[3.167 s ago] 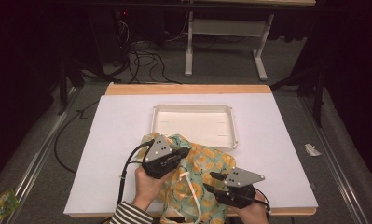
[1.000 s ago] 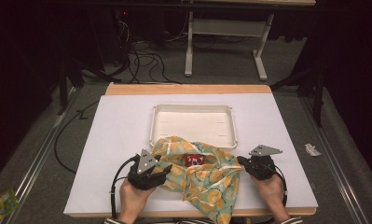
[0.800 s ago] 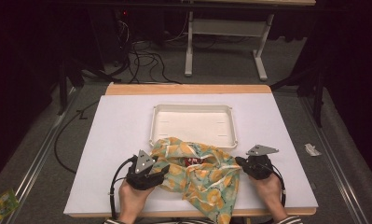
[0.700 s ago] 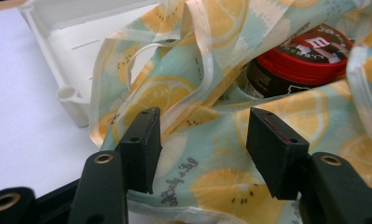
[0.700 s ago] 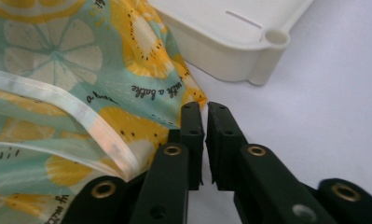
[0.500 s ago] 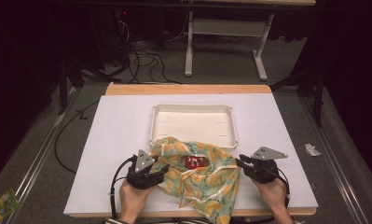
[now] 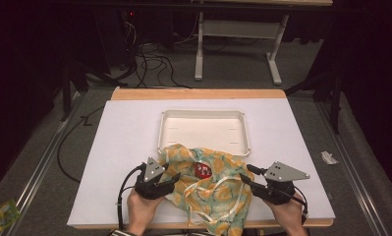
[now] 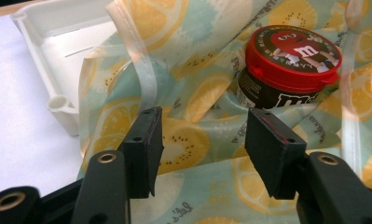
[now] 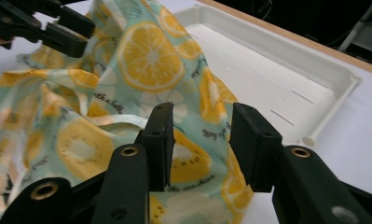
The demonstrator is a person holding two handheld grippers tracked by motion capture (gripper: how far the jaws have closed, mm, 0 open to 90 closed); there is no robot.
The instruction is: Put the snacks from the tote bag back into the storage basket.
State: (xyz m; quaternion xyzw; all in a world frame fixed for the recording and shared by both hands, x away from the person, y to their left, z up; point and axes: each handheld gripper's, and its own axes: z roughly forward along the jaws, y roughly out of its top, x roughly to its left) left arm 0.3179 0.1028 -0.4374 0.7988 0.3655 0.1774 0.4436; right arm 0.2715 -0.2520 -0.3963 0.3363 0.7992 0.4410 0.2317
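A cloth bag (image 7: 210,189) printed with lemon slices lies crumpled at the table's front, its far edge against the white tray (image 7: 203,114). A dark jar with a red lid (image 7: 202,169) sits in the bag's folds, its lid up. My left gripper (image 7: 173,181) rests at the bag's left edge, open, with the fabric (image 8: 193,107) under its jaws and the jar (image 8: 288,63) just beyond them. My right gripper (image 7: 246,180) stands open at the bag's right edge, over the fabric (image 9: 146,60).
The white tray (image 8: 48,28) is empty and lies just past the bag (image 9: 277,56). In the right gripper view the left gripper (image 9: 48,23) shows at the top left. Cream ribbon ties (image 7: 218,189) loop across the bag. Bare white table (image 7: 120,147) spreads left.
Since 3.2 s ago both grippers moved apart to the bag's sides and the bag spread, exposing the red lid. Over the last second the right gripper shifted slightly toward the front.
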